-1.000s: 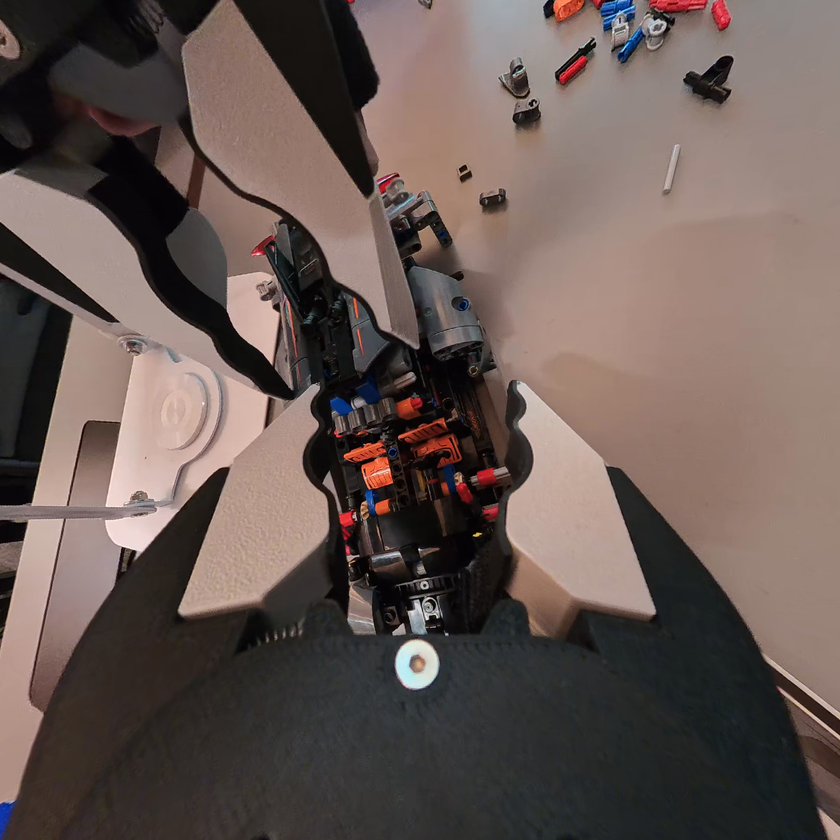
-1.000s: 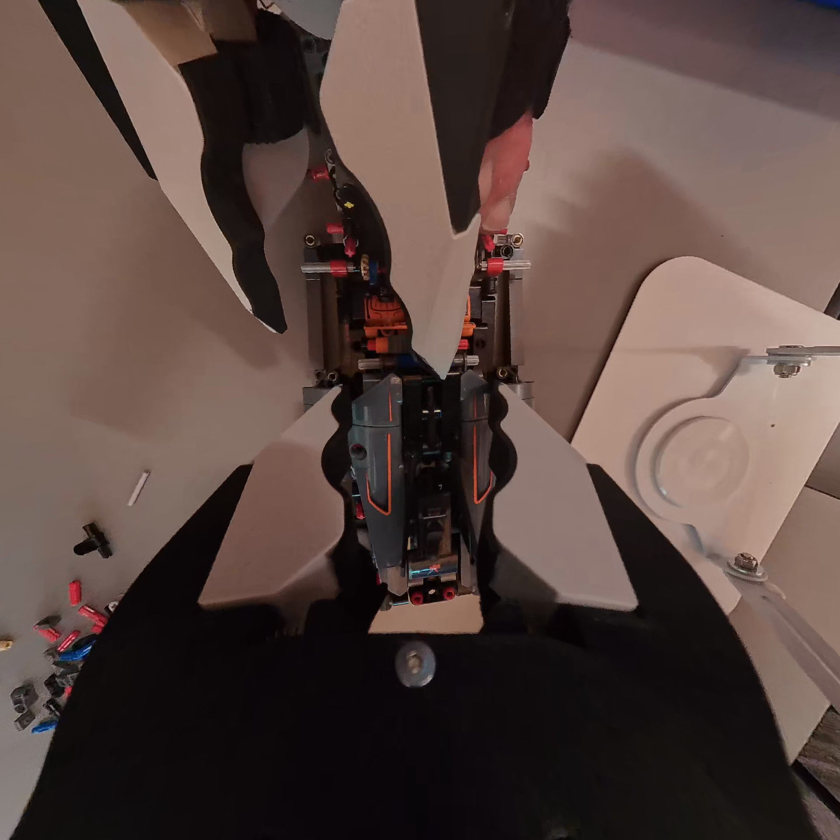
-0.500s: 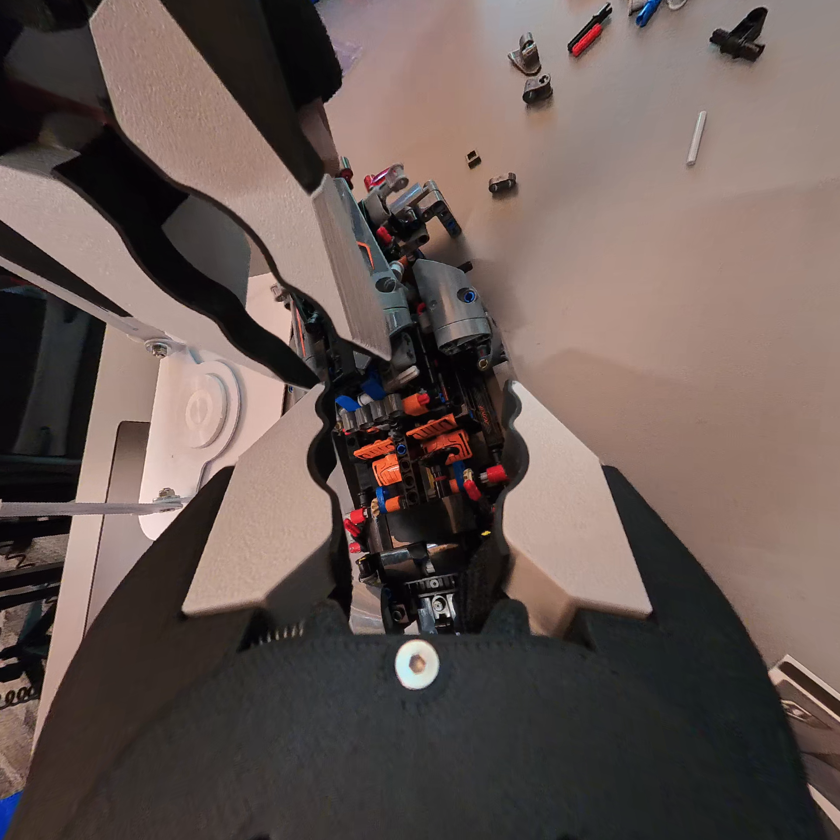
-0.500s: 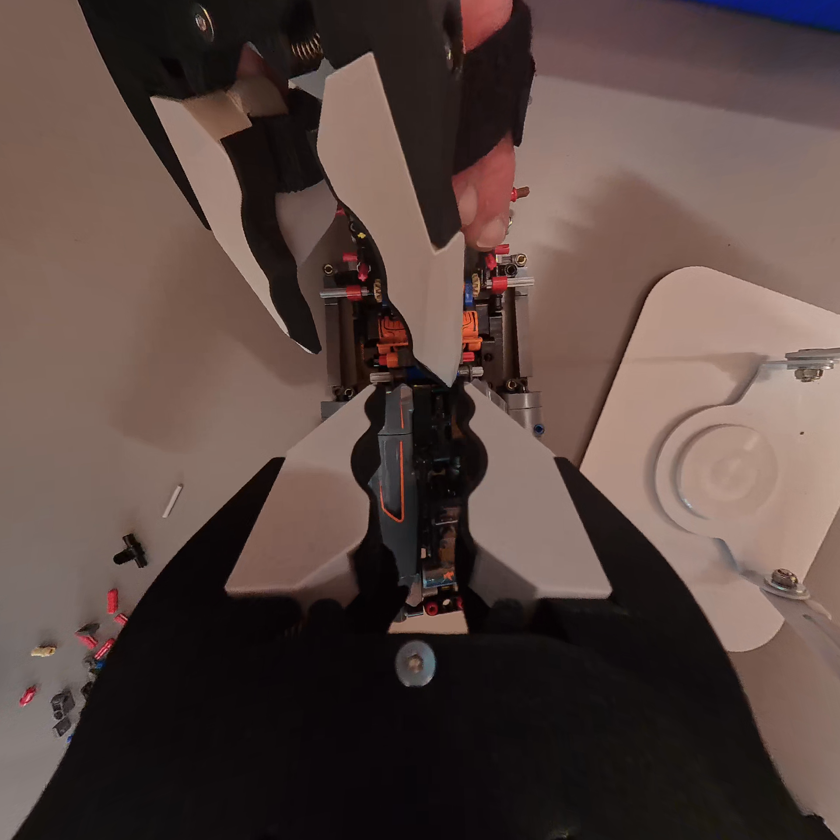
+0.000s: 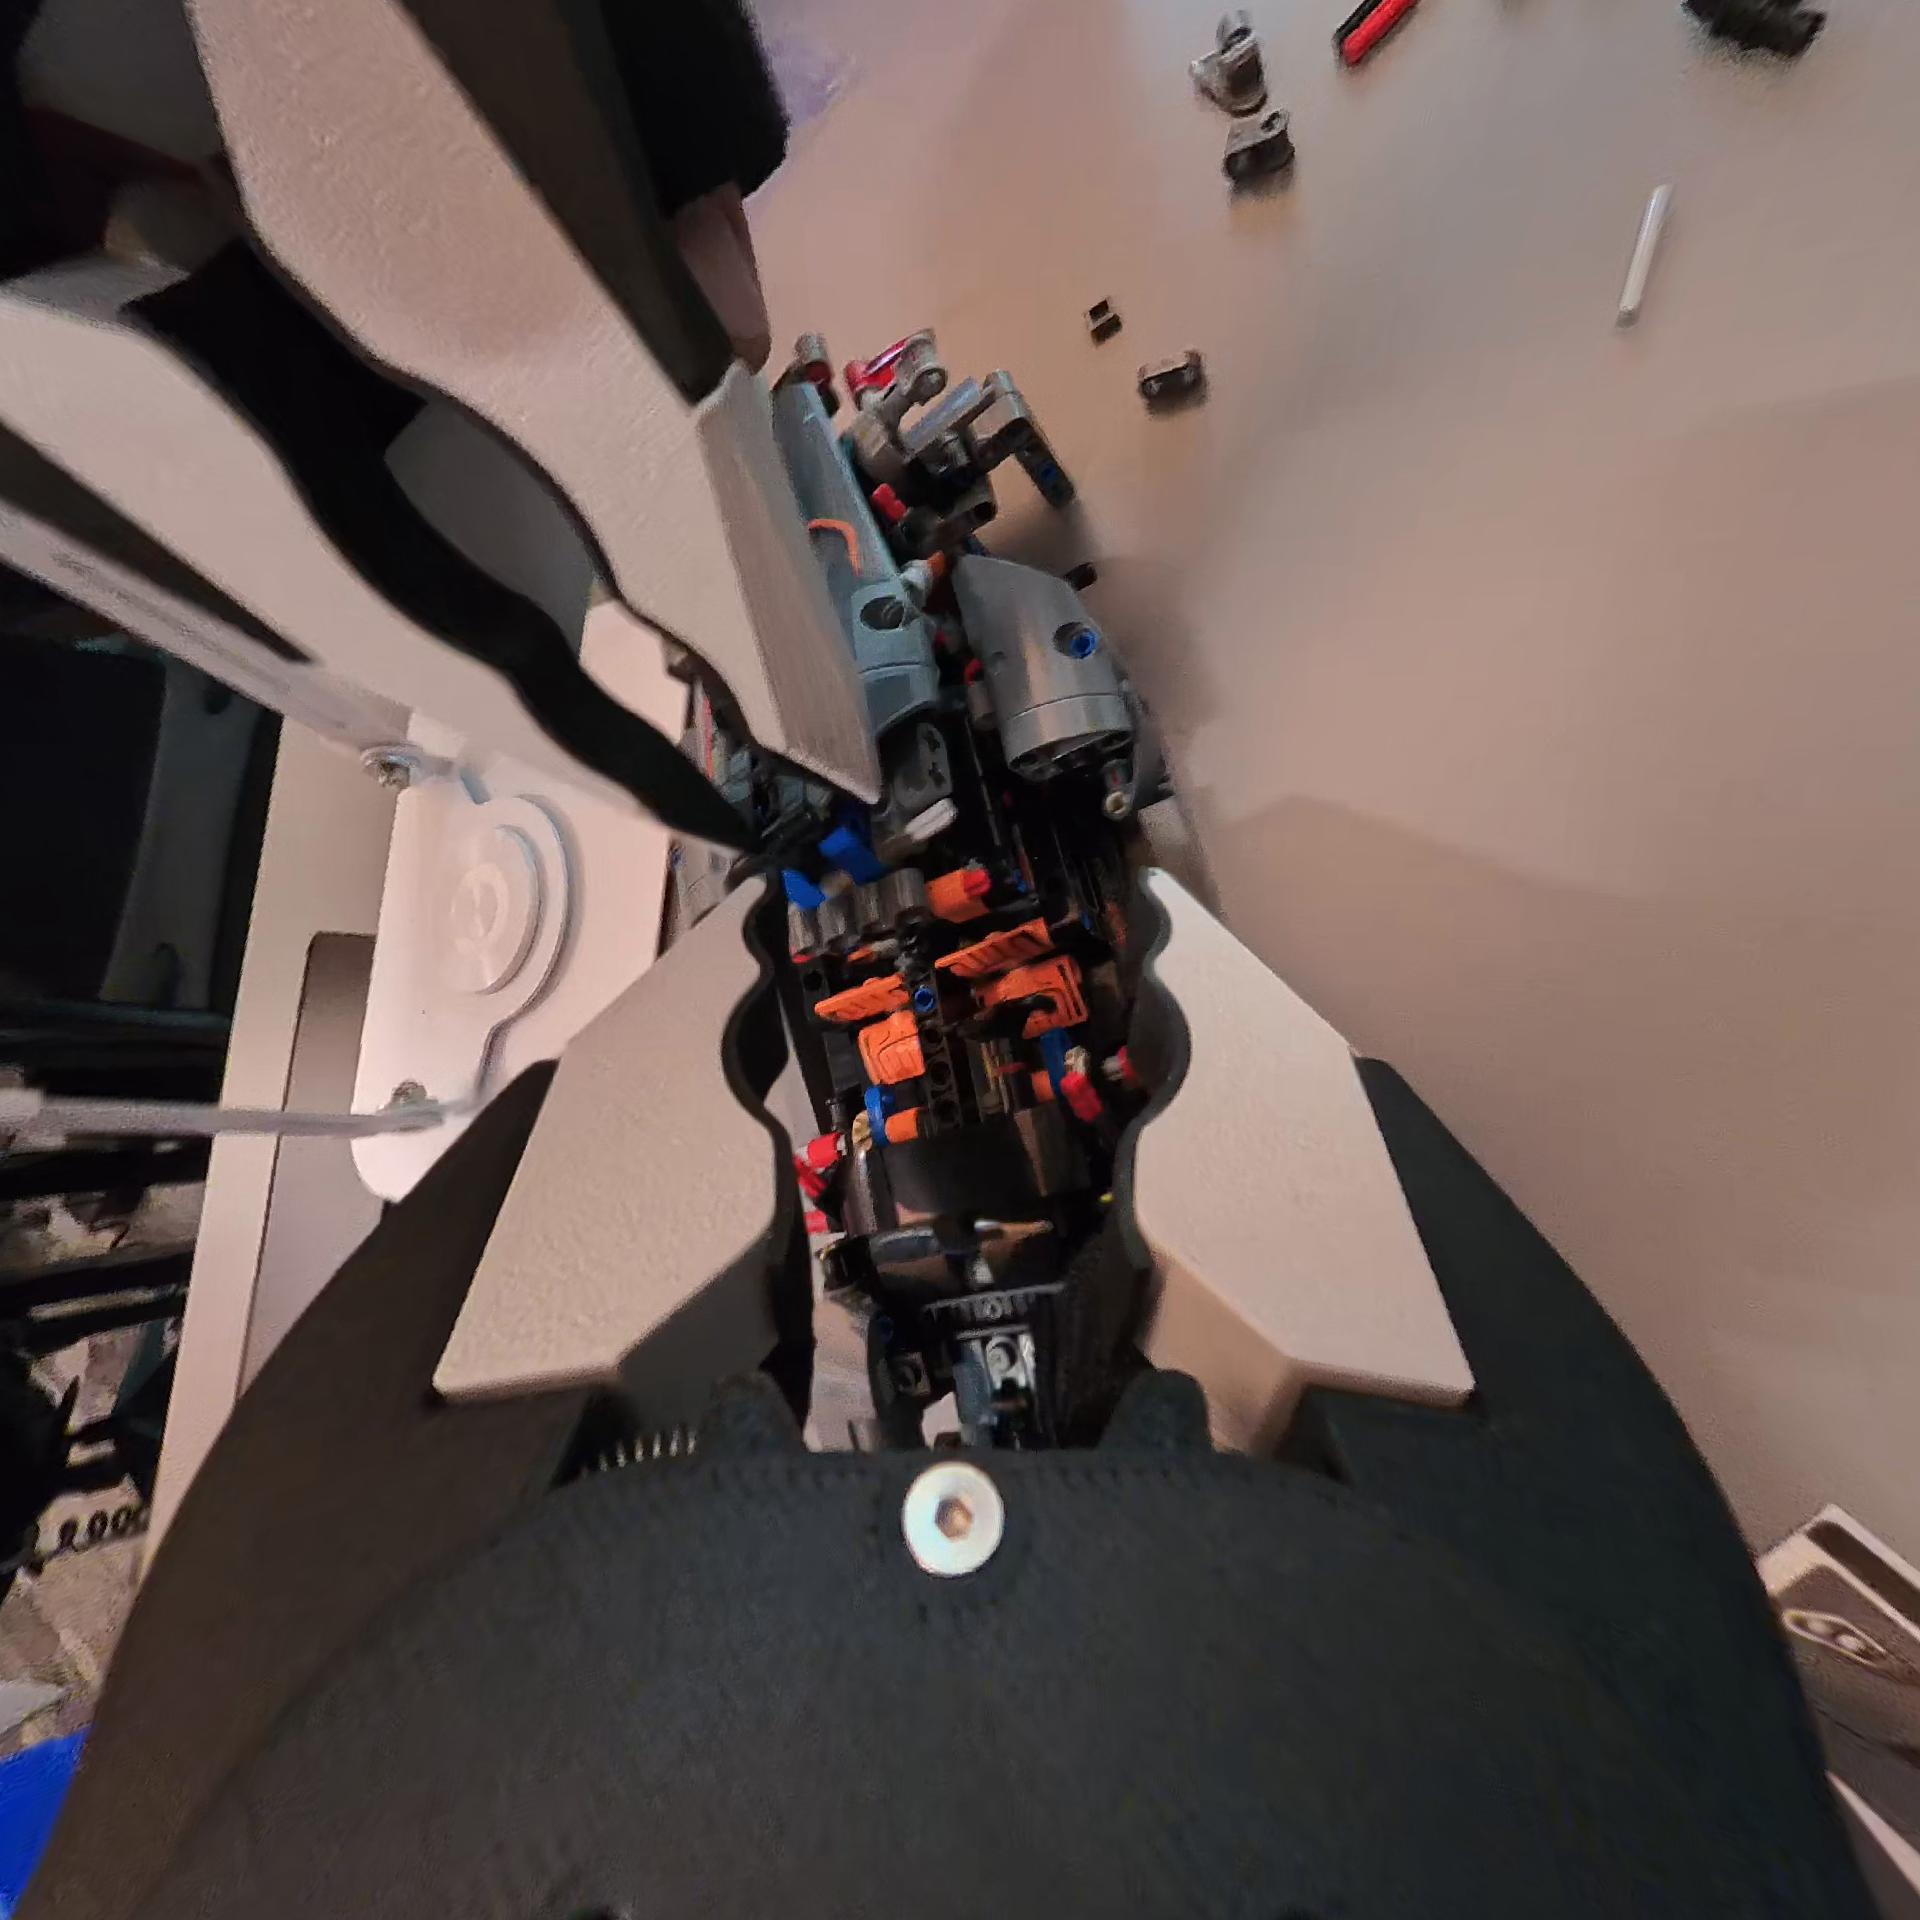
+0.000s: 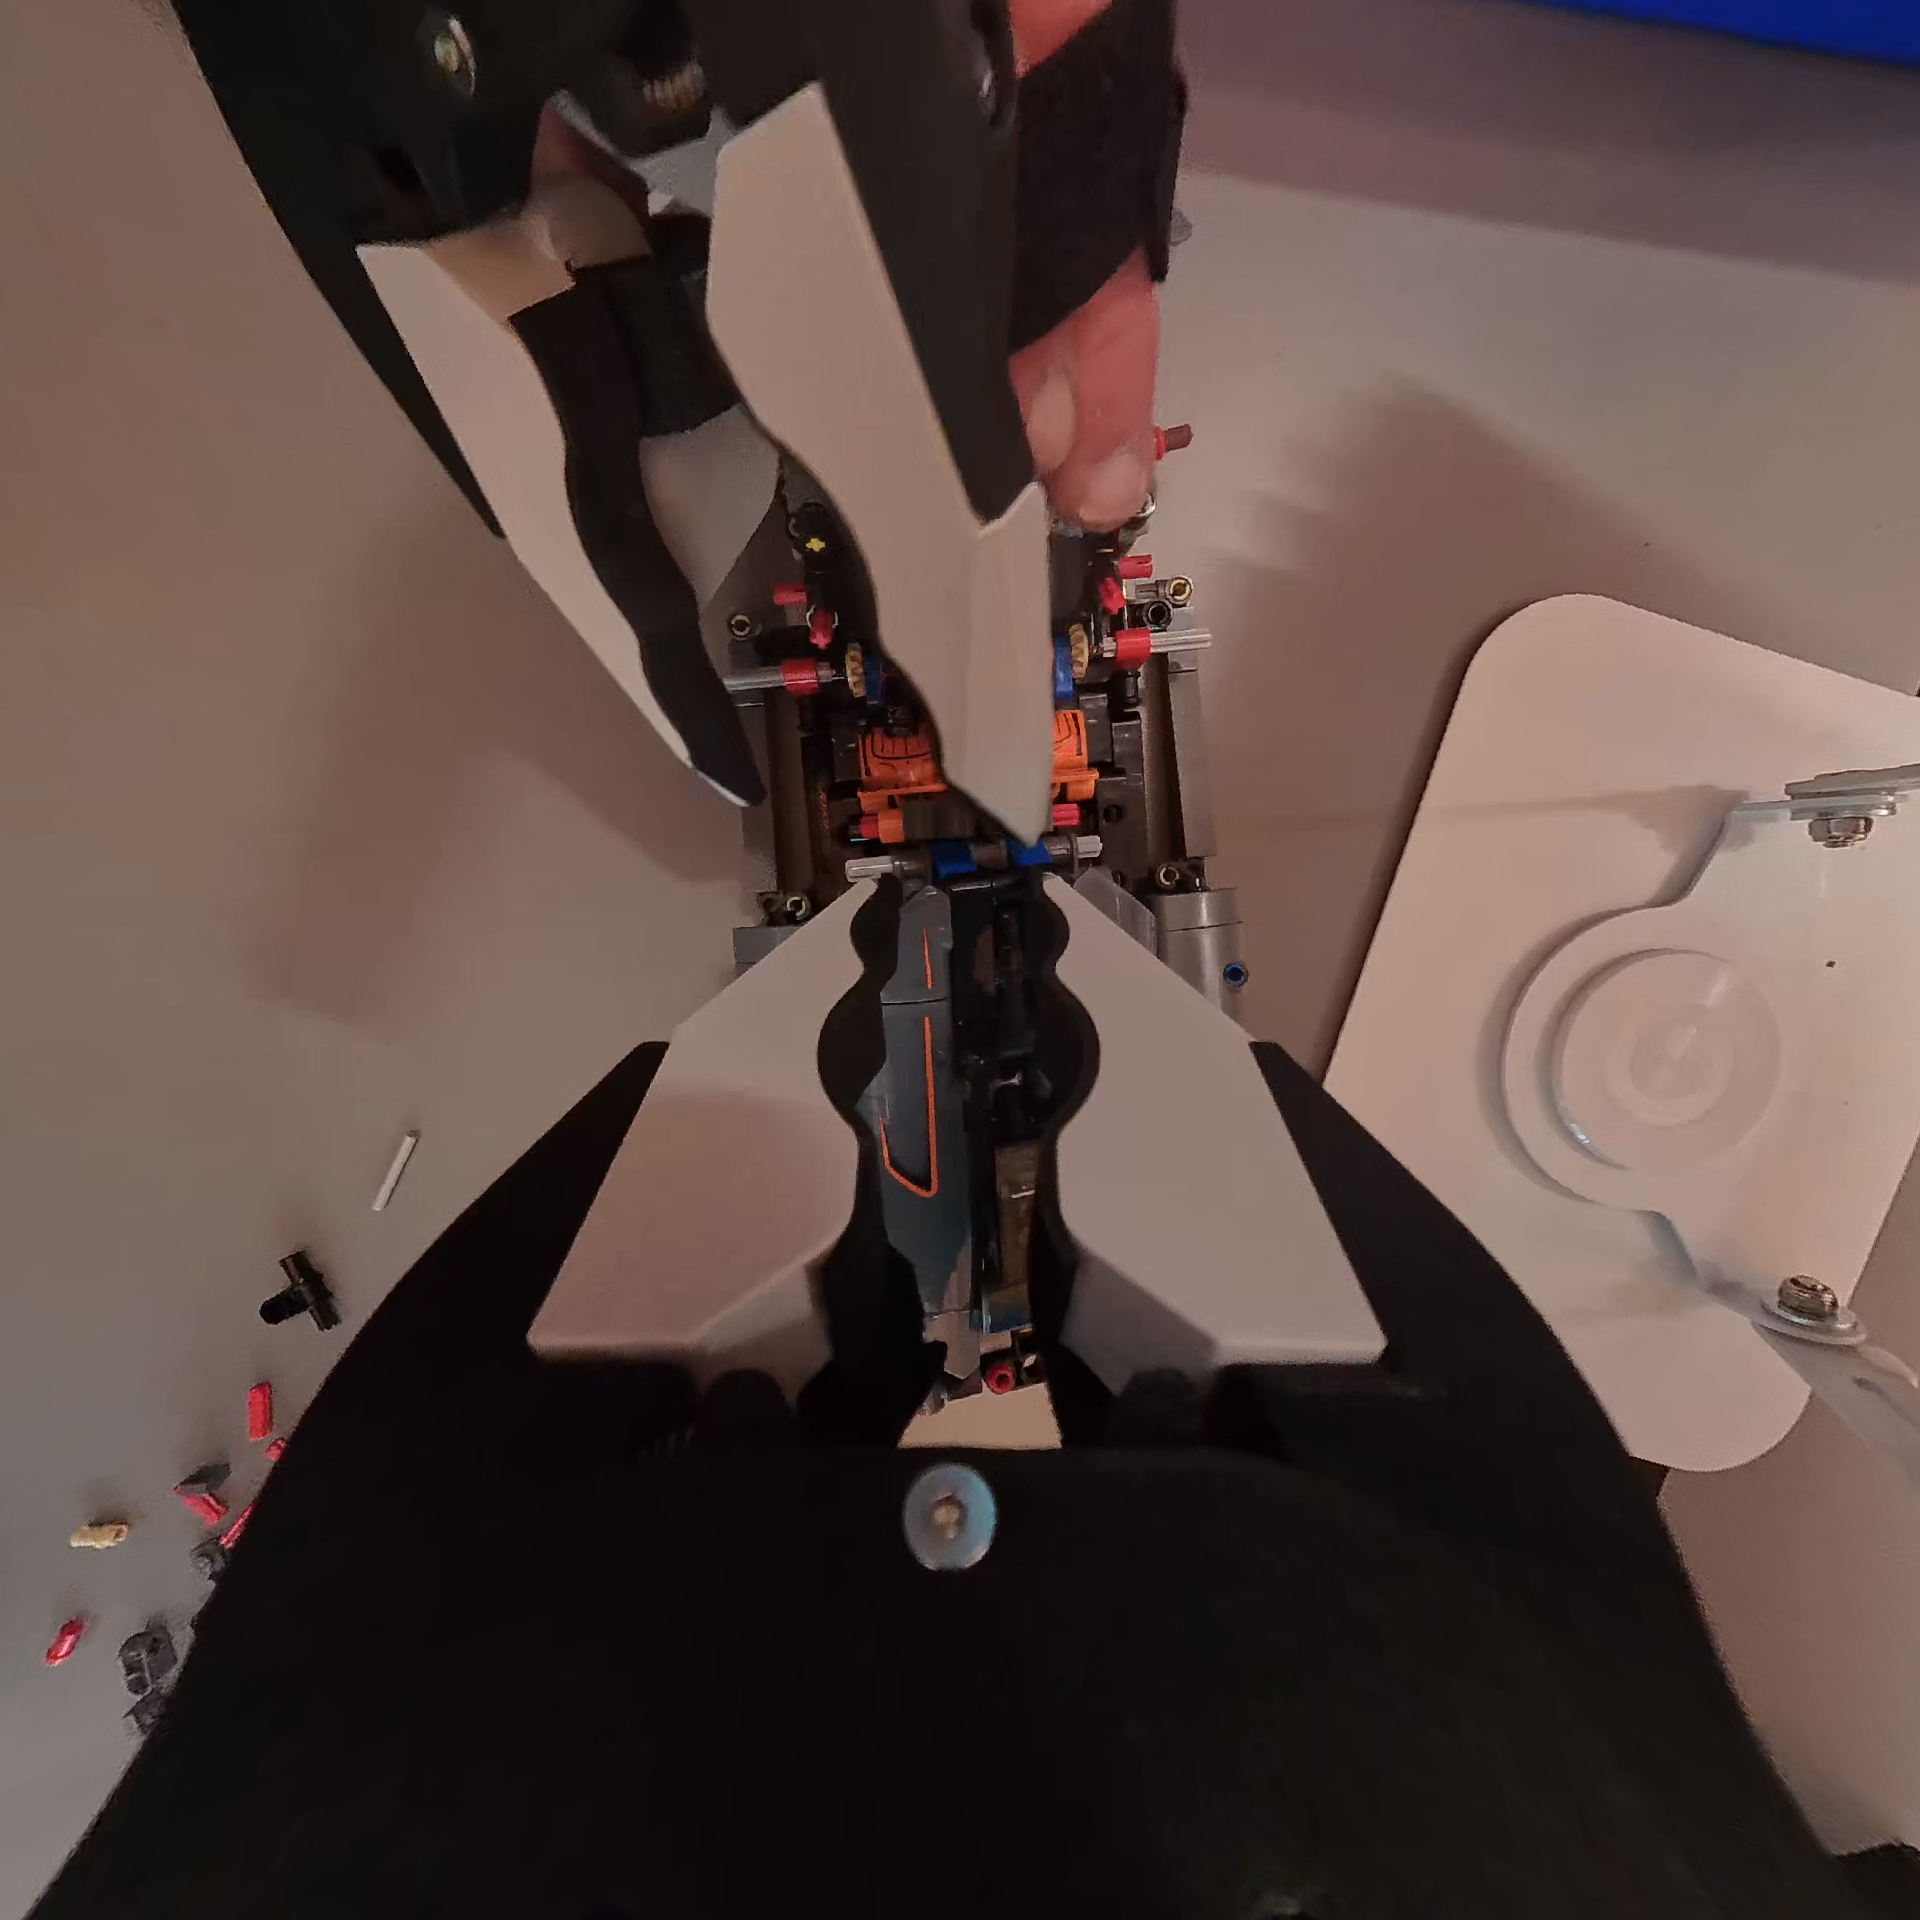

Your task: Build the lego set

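Observation:
The Lego car model [image 5: 966, 997] is dark, with orange, red and blue parts and grey-blue nose panels [image 6: 914, 1091]. It is held between both grippers above the beige table [image 5: 1507, 727]. My left gripper [image 5: 956, 894] is shut on the orange-and-black end of the model. My right gripper [image 6: 966, 883] is shut on the narrow nose end. Each gripper shows in the other's view, the right gripper [image 5: 805, 816] at upper left and the left gripper [image 6: 883, 810] at the top with a hand [image 6: 1091, 416] behind it. The model's underside is hidden.
Loose Lego pieces lie on the table: grey connectors [image 5: 1257, 145], a white rod [image 5: 1642, 255], small dark bits [image 5: 1169, 374], red and black bits [image 6: 208, 1496], and a black connector [image 6: 301, 1294]. A white plate with a round disc [image 6: 1558, 831] lies beside the model. A booklet corner [image 5: 1839, 1642] shows at lower right.
The right gripper's jaws have narrowed on the nose, and only one nose panel now faces its camera. The left view has shifted, and the loose pieces have slid toward the top edge.

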A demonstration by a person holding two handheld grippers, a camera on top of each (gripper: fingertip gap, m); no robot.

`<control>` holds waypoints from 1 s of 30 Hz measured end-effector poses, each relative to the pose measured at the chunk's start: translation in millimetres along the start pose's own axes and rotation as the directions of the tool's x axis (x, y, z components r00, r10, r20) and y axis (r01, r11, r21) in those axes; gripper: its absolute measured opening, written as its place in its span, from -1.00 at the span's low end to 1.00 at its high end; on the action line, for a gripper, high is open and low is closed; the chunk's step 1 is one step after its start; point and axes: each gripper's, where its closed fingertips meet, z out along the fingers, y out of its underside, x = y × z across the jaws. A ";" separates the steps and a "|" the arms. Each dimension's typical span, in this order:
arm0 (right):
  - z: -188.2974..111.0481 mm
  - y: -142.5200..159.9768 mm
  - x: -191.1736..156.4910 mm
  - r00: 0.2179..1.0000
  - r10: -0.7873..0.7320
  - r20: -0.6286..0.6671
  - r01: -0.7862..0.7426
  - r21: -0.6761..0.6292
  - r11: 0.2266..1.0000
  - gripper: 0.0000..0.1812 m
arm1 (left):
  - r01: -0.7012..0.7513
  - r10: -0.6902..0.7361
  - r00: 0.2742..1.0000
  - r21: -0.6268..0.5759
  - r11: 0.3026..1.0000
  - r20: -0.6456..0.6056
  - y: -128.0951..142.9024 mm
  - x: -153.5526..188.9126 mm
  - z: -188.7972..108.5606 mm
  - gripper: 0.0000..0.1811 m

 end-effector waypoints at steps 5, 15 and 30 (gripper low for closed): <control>-2.0 -0.4 2.6 1.000 -0.005 -0.016 0.005 0.007 1.000 -0.63 | 0.168 -0.169 0.985 0.027 0.985 0.030 8.7 -12.4 -10.6 -0.28; 12.2 -1.0 0.2 0.995 -0.101 0.011 0.101 -0.117 0.988 -0.54 | 0.410 -0.409 0.911 0.004 0.912 -0.056 14.5 -9.5 5.6 -0.32; 10.5 1.8 5.2 0.998 -0.052 0.038 0.059 -0.208 0.976 -0.46 | 0.398 -0.399 0.912 -0.033 0.917 -0.090 16.3 -5.3 12.0 -0.44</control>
